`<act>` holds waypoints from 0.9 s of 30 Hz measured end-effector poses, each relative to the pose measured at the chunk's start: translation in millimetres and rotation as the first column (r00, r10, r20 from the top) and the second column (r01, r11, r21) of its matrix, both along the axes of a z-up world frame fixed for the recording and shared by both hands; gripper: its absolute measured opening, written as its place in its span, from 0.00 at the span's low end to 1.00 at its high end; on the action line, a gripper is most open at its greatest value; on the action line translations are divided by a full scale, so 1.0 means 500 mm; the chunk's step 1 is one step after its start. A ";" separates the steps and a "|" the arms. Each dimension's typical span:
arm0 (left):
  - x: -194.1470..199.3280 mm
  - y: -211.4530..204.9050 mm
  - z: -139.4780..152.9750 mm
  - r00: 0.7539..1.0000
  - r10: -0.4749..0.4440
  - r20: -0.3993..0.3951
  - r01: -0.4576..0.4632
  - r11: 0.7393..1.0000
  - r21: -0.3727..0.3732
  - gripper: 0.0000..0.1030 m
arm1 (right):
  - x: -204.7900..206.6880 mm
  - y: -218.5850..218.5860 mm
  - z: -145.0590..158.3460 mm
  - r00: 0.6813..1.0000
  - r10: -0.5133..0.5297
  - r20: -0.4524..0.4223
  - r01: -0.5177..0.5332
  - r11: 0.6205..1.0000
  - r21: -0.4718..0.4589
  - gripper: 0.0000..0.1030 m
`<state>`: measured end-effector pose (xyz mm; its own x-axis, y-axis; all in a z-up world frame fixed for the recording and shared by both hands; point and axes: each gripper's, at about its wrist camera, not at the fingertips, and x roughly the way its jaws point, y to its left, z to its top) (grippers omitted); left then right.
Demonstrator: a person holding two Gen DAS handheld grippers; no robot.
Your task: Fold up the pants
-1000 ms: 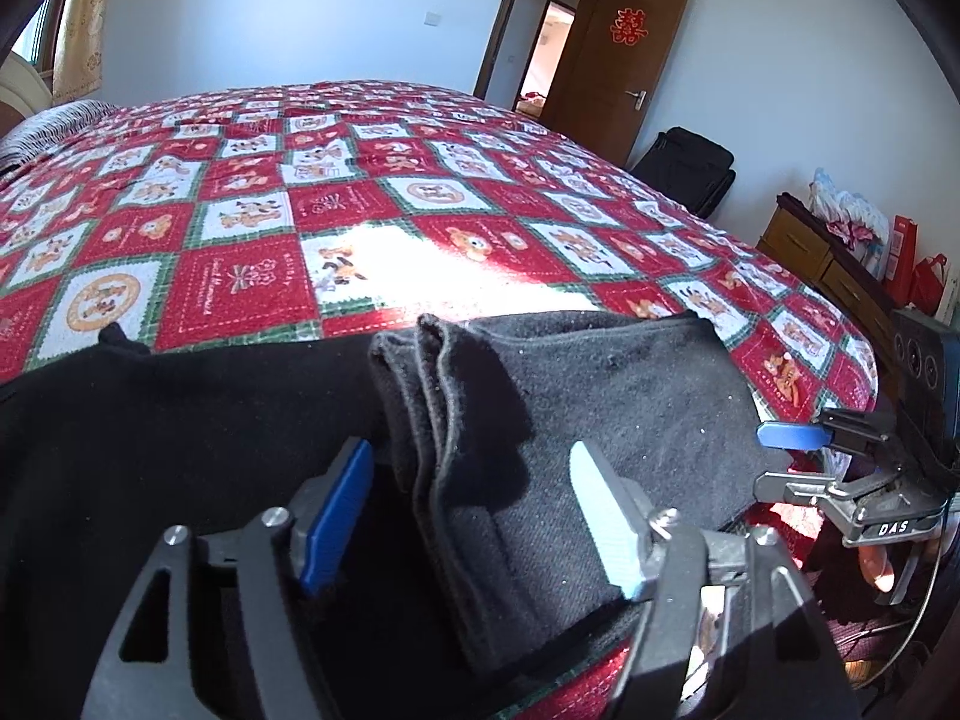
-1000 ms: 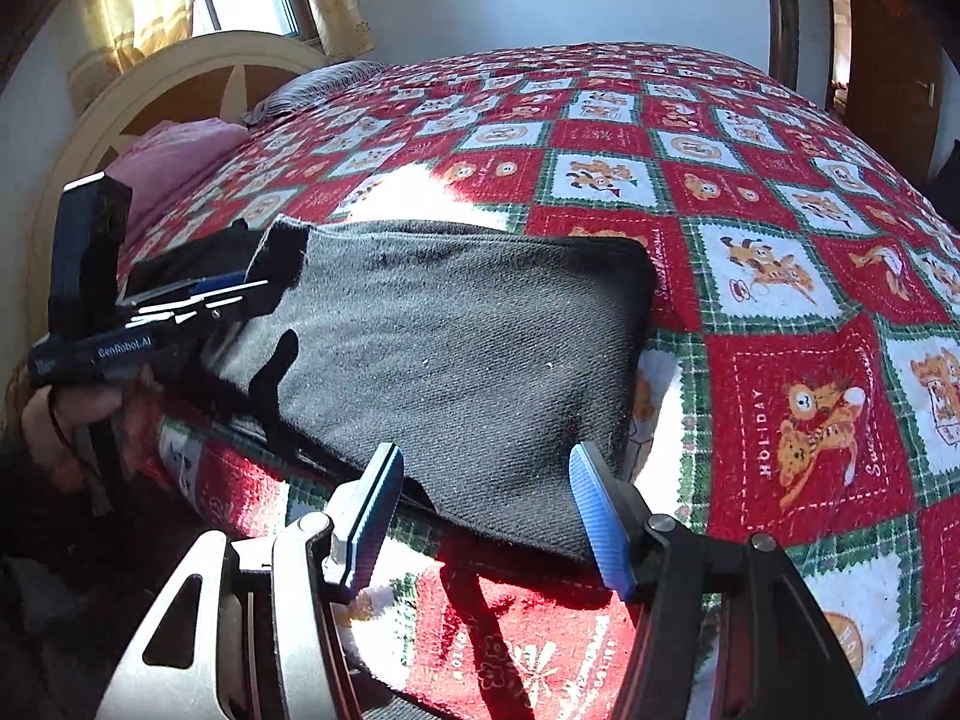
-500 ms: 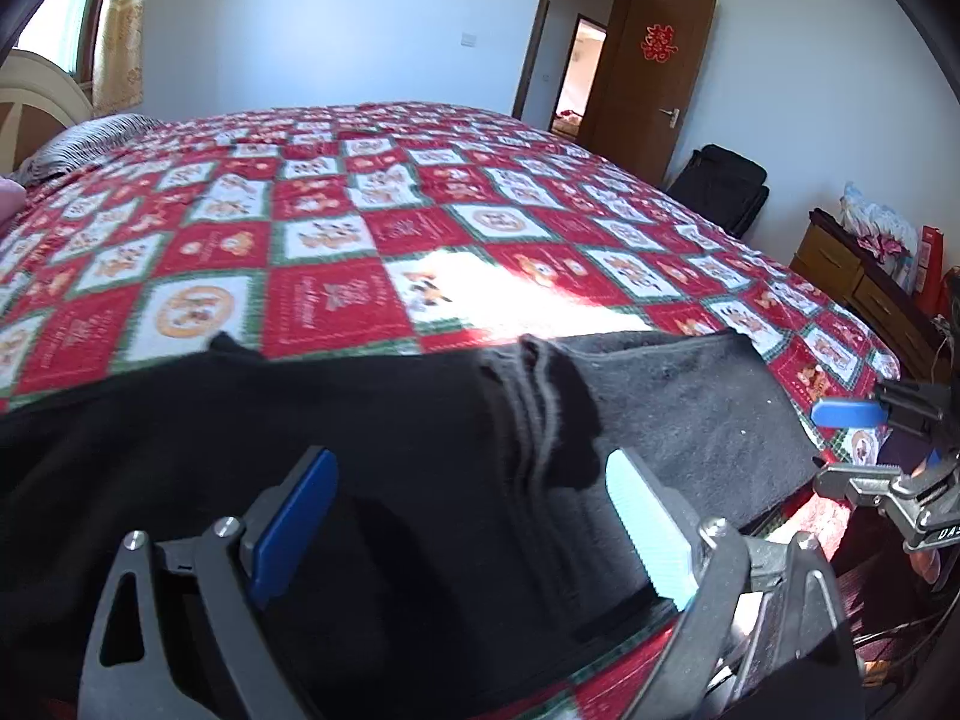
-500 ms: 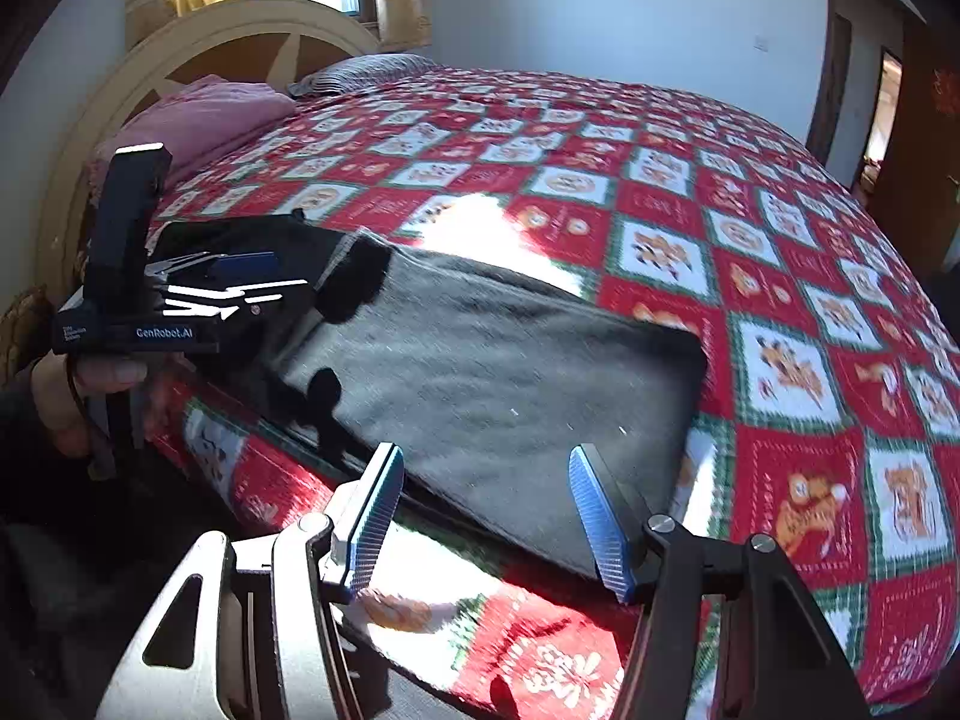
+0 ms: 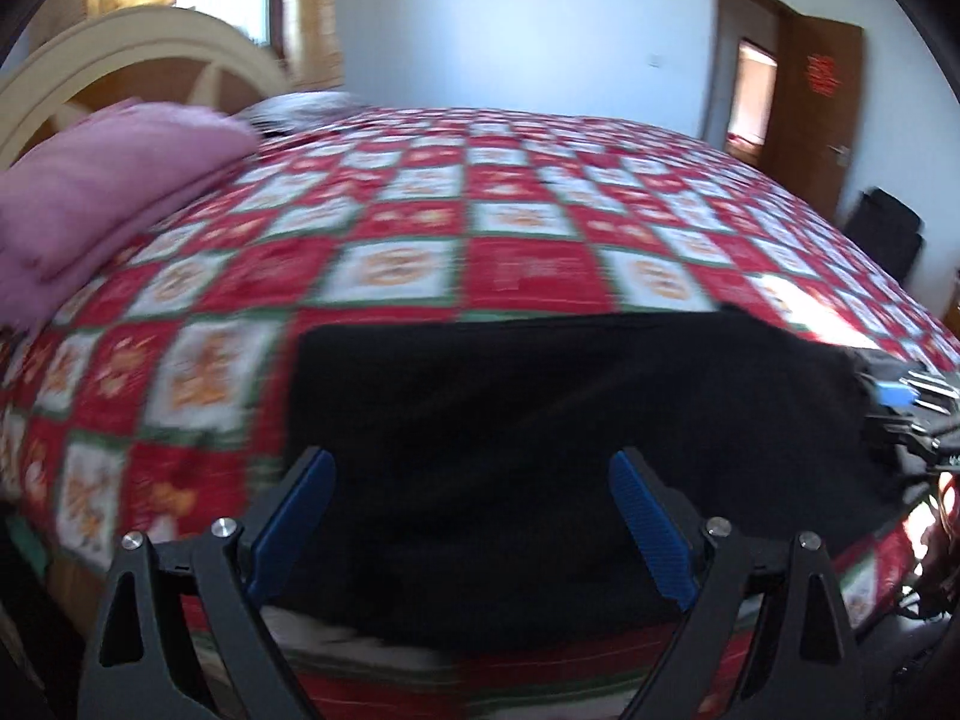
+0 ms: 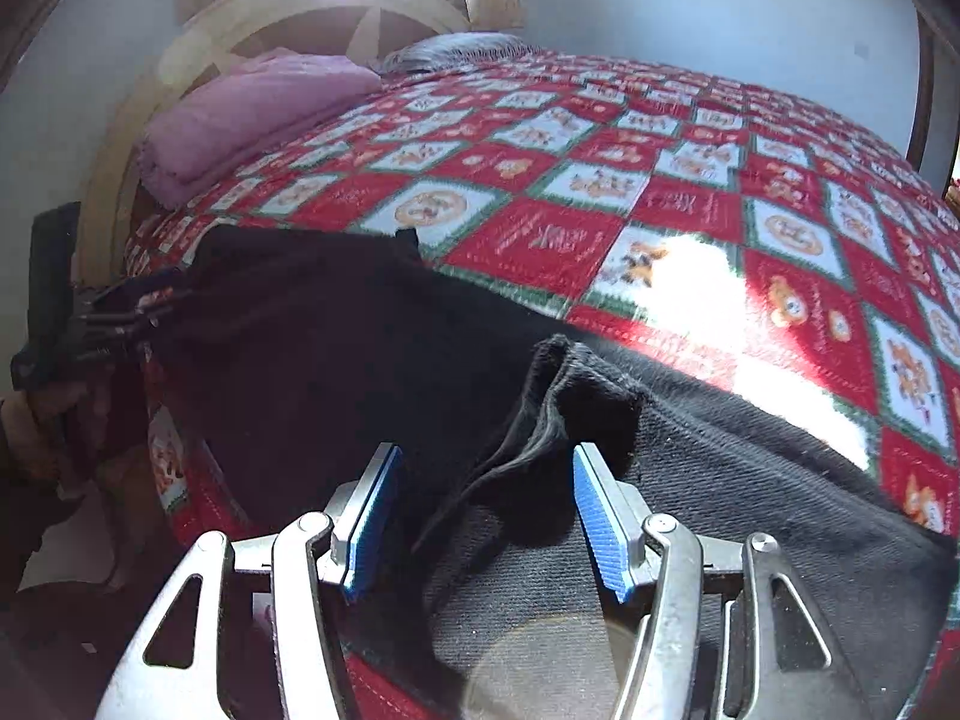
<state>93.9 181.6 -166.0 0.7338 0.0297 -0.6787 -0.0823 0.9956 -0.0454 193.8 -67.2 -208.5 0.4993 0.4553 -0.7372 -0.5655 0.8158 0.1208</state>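
Observation:
Black pants [image 5: 570, 420] lie along the near edge of the bed, flat and dark in the blurred left wrist view. My left gripper [image 5: 474, 510] hovers over them with its blue pads spread wide and nothing pressed between them. In the right wrist view the pants [image 6: 336, 348] have one end folded back in layers, the folded edge [image 6: 564, 396] standing up just past my right gripper [image 6: 486, 516]. Its jaws are open and the pads do not touch the cloth. Each gripper shows in the other's view: right gripper [image 5: 900, 396], left gripper [image 6: 90, 324].
A red, white and green patchwork quilt [image 5: 480, 210] covers the bed. A folded pink blanket [image 6: 252, 108] lies by the cream headboard [image 6: 312, 12]. A brown door [image 5: 822, 96] and a black bag [image 5: 882, 234] stand at the far right. The bed's front edge runs below the pants.
Both grippers swept left along the pants toward the headboard. The left jaws widened and left the folded edge for the flat part. The right gripper now sits over the folded edge.

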 end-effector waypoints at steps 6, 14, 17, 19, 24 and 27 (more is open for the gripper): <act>-0.008 0.079 -0.032 0.998 0.063 0.027 -0.060 0.993 -0.105 0.93 | -0.031 -0.040 0.033 1.000 -0.027 0.004 0.026 0.993 0.117 0.58; -0.011 0.116 -0.064 0.998 0.058 0.036 -0.050 0.980 -0.190 0.88 | -0.092 -0.061 0.037 0.998 -0.056 0.027 0.051 0.987 0.154 0.58; -0.020 0.123 -0.060 0.997 0.056 0.049 -0.045 0.977 -0.209 0.78 | -0.099 -0.047 0.022 0.998 -0.050 0.026 0.046 0.991 0.128 0.58; -0.022 0.121 -0.056 0.997 0.046 0.054 -0.034 0.976 -0.216 0.67 | -0.102 -0.041 0.014 0.999 -0.045 0.019 0.043 0.991 0.130 0.58; -0.031 0.106 -0.042 0.995 0.042 0.093 -0.024 0.982 -0.186 0.63 | -0.108 -0.035 0.005 0.999 -0.044 0.011 0.042 0.991 0.127 0.58; -0.020 0.101 -0.057 0.998 0.021 0.057 -0.010 0.982 -0.186 0.63 | -0.108 -0.035 0.002 0.999 -0.052 0.007 0.051 0.990 0.132 0.58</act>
